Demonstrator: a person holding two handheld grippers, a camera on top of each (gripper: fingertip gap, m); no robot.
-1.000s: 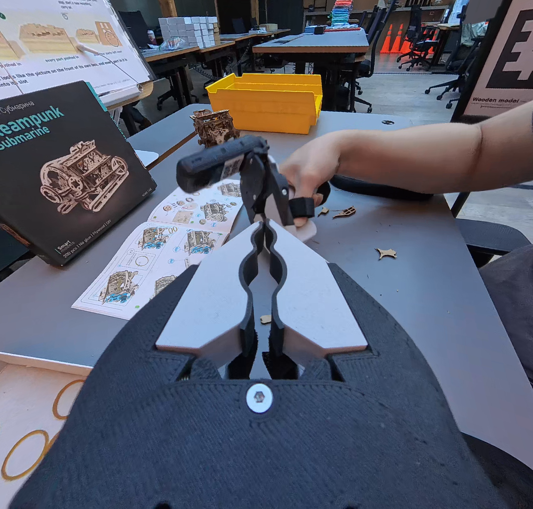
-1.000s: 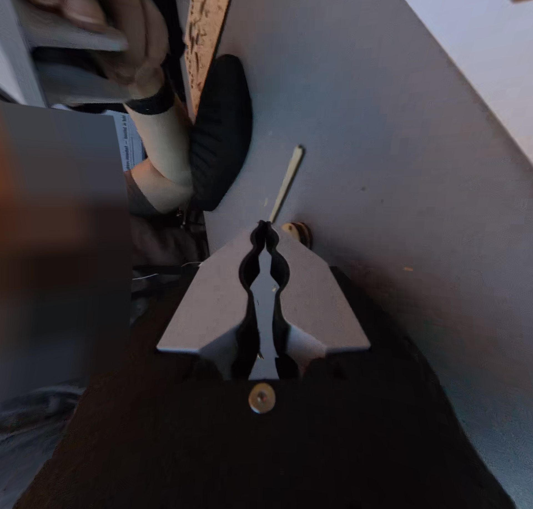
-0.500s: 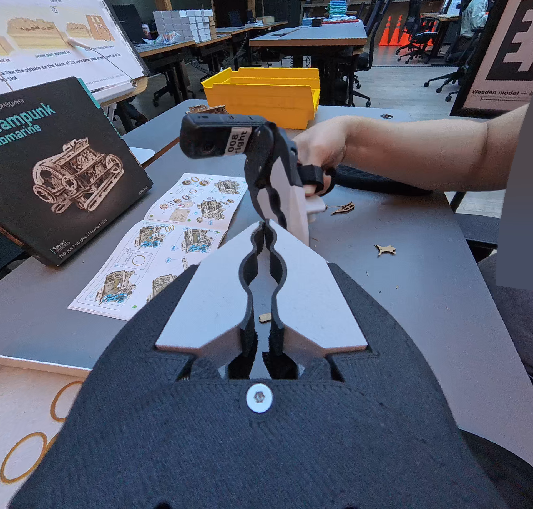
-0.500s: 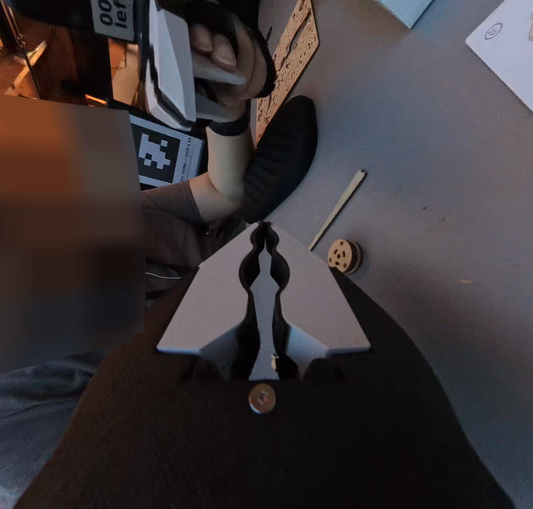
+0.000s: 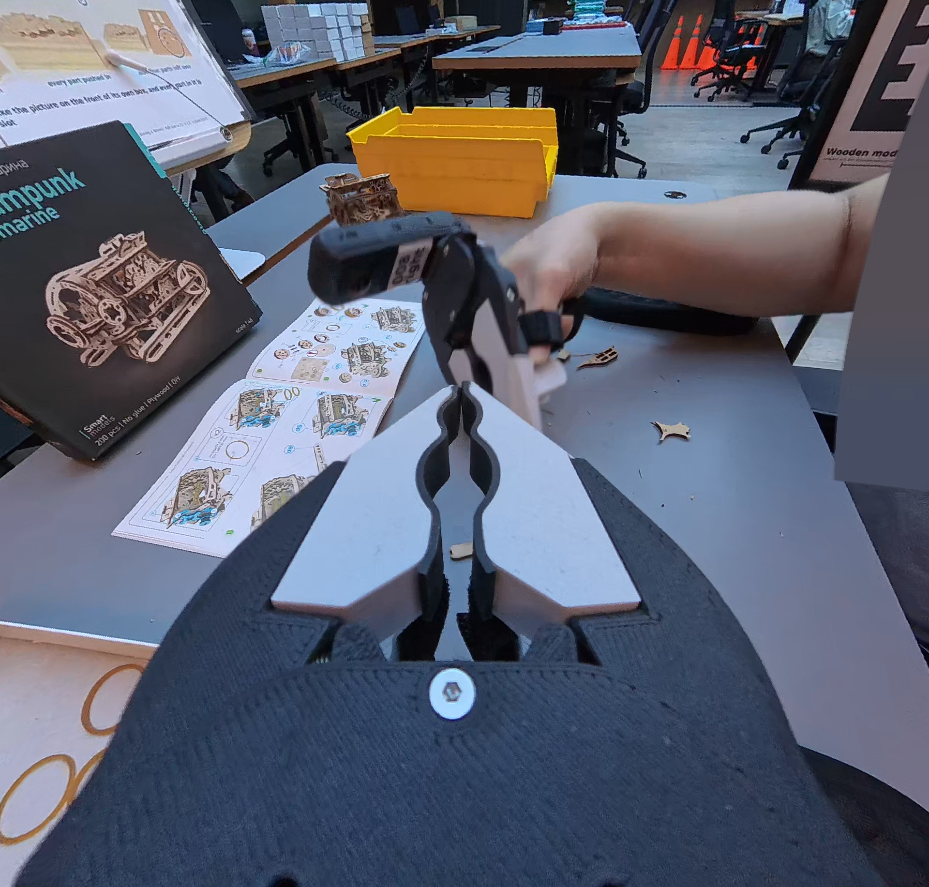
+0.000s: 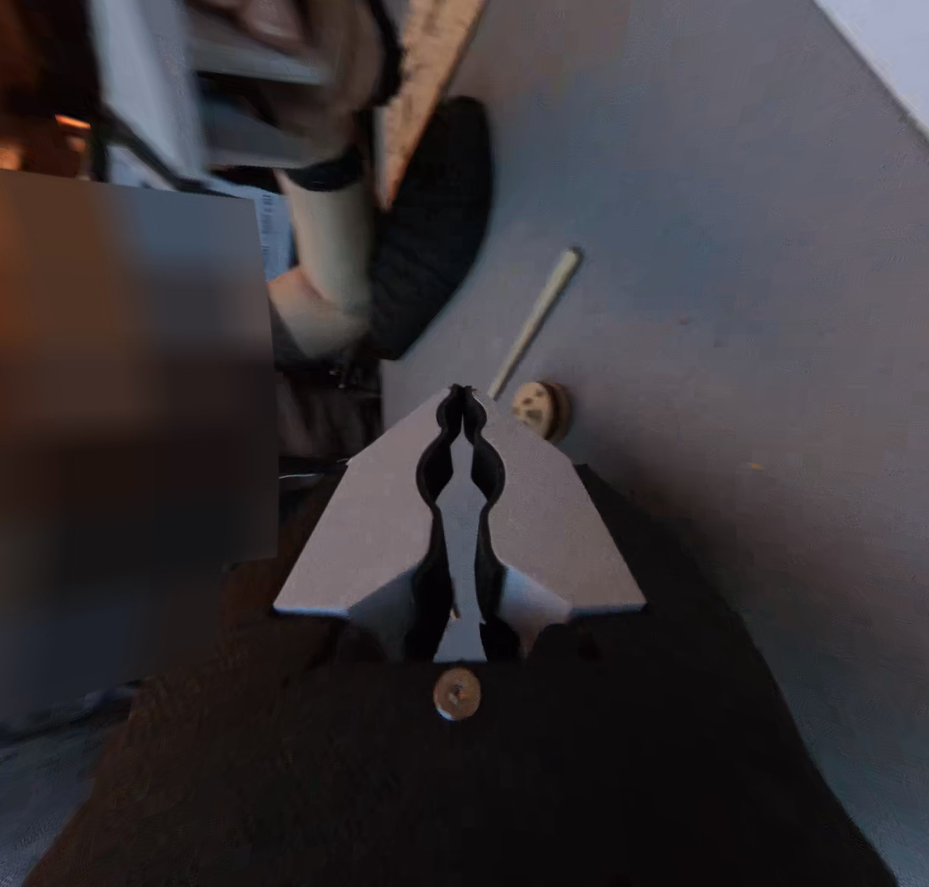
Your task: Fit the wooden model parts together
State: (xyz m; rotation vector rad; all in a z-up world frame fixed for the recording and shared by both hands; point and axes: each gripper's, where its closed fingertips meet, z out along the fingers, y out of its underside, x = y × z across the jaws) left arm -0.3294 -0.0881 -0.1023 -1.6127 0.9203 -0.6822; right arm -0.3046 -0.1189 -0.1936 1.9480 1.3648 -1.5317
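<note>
My left gripper (image 5: 461, 389) is shut and empty, held above the grey table (image 5: 704, 536). My right gripper (image 6: 462, 391) is shut with nothing seen between its tips. It points down at the table, just left of a small round wooden disc (image 6: 540, 410) and the near end of a thin wooden stick (image 6: 538, 317). In the left wrist view a hand holds the right gripper (image 5: 528, 405) tilted downward in front of my left fingers. A partly built wooden model (image 5: 362, 199) stands at the back by the yellow bin. A small wooden chip (image 5: 460, 551) lies under my left gripper.
A yellow bin (image 5: 452, 159), a dark kit box (image 5: 100, 284) and an open instruction booklet (image 5: 301, 410) are at the left and back. Wooden scraps (image 5: 671, 430) lie at the right. A black pad (image 6: 432, 229) and a cut-out wooden sheet (image 6: 437, 58) lie beyond the stick. The left gripper's tips are roughly 10 cm from the right gripper's. To reach the small wooden chip (image 5: 460, 551) in a straight line is about 6 cm for my right fingers, about 12 cm for my left. Seen from the right wrist view (image 6: 569, 258) as well.
The right gripper rose and tilted half a second ago, then dropped back toward the table, so the disc is close to its tips again. The left gripper has barely moved.
</note>
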